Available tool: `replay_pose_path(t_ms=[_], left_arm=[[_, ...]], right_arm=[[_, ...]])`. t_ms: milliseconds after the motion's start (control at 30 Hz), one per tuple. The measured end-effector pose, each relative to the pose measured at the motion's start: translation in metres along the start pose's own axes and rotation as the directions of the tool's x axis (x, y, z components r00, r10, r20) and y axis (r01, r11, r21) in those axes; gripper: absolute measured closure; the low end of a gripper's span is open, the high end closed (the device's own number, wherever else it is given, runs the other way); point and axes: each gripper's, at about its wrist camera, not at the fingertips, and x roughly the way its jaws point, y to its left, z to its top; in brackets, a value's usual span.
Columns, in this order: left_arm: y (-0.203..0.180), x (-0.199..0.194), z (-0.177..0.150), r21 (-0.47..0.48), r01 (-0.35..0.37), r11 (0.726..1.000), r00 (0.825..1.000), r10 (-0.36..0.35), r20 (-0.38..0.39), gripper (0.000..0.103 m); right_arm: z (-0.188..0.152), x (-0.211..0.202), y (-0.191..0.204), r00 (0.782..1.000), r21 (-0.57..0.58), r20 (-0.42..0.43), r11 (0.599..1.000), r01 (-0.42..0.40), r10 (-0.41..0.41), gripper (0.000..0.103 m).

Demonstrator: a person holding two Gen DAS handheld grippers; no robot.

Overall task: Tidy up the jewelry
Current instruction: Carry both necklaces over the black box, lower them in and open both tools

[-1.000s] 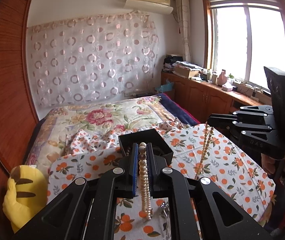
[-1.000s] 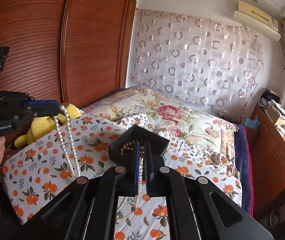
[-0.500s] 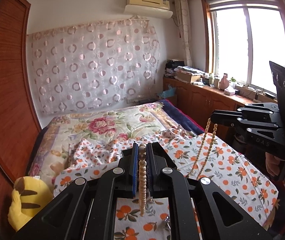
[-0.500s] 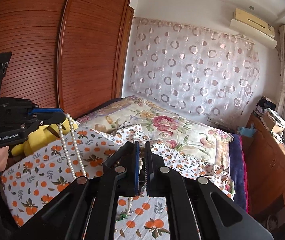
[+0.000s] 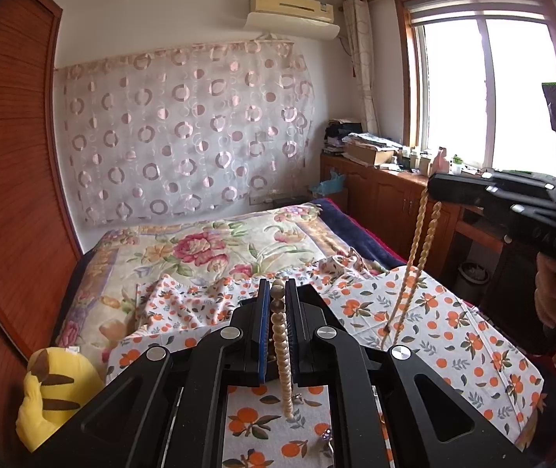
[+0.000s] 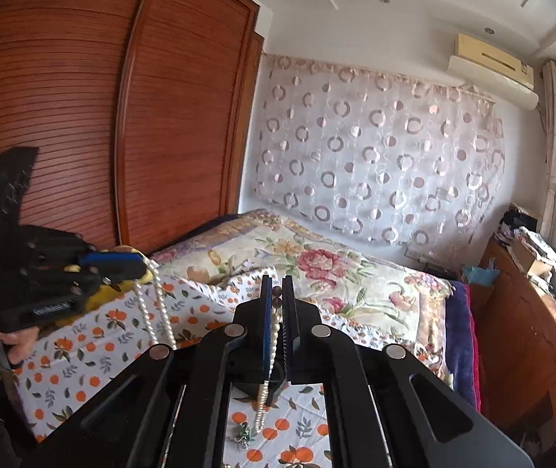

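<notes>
My left gripper [image 5: 277,292] is shut on a strand of cream pearl beads [image 5: 282,355] that hangs down to the orange-print cloth [image 5: 453,331]. At the right of the left wrist view, my right gripper [image 5: 434,192] pinches a looped bead strand [image 5: 423,241] whose lower end reaches the cloth. In the right wrist view that gripper [image 6: 277,290] is shut on its pearls [image 6: 271,351], and the left gripper [image 6: 139,269] holds its white loop [image 6: 158,306] at the left. I cannot tell if the strands are one necklace.
Small metal trinkets lie on the cloth [image 6: 94,331] below the fingers, one [image 5: 326,435] silver, one [image 6: 243,435] greenish. A yellow plush toy [image 5: 50,390] sits at the left edge. A floral quilt [image 5: 215,245] lies beyond, a wooden wardrobe [image 6: 83,117] left, cabinets [image 5: 387,199] right.
Both grippers have risen and lifted their bead strands higher off the cloth. The black box seen ahead a second ago is now hidden behind the fingers.
</notes>
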Motion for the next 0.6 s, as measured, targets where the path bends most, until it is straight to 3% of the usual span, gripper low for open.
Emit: replay_pose_path(t_ms=[600], left_arm=[[0.005,0.014,0.028,0.012,-0.005,1.0,1.0,0.004,0.024,0.096]], right_arm=[[0.006,0.033,0.001,1.0,-0.015,-0.03,1.0,-0.004,0.004,0.097]])
